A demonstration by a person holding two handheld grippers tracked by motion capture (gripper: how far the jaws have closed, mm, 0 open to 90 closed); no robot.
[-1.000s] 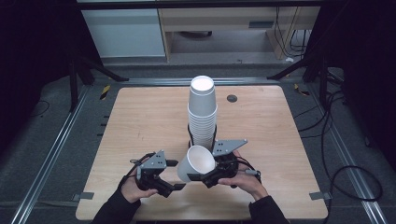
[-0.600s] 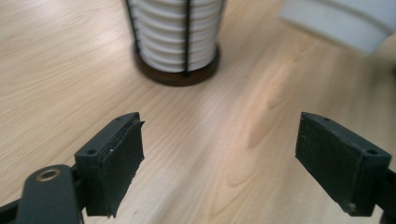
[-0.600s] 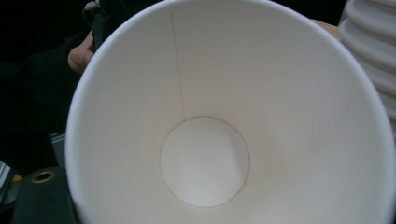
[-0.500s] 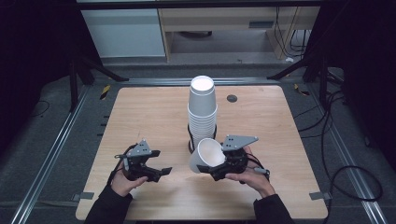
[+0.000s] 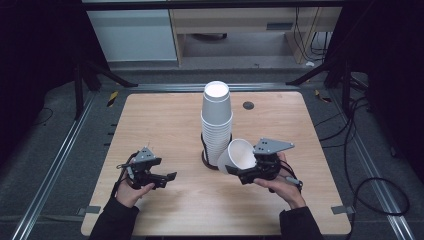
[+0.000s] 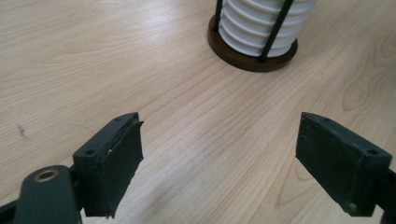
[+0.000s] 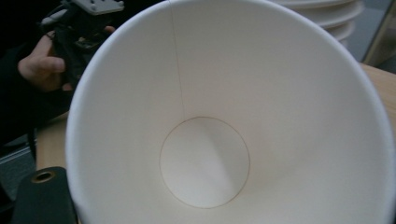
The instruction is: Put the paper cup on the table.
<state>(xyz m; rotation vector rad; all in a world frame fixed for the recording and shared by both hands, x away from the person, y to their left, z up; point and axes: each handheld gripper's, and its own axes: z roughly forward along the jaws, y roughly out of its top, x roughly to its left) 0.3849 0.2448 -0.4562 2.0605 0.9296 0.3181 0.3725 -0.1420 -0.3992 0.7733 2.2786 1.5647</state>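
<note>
A tall stack of white paper cups (image 5: 216, 117) stands upside down in a wire holder with a dark round base (image 6: 252, 53) at the middle of the wooden table (image 5: 150, 125). My right gripper (image 5: 239, 173) is shut on a single white paper cup (image 5: 239, 154), held tilted above the table just right of the stack. The right gripper view looks straight into that cup (image 7: 205, 158), with one black jaw outside its rim. My left gripper (image 5: 166, 178) hovers low over the table at front left, open and empty (image 6: 219, 163), aimed at the holder's base.
A small dark round hole (image 5: 248, 105) sits in the table behind the stack. Metal rails (image 5: 65, 150) run along both sides, and cables (image 5: 370, 185) lie on the floor at the right. A cabinet (image 5: 135, 35) stands beyond the far edge.
My left gripper has drawn away to the left from the single cup. My right gripper has carried that cup to the right and slightly up, closer beside the stack.
</note>
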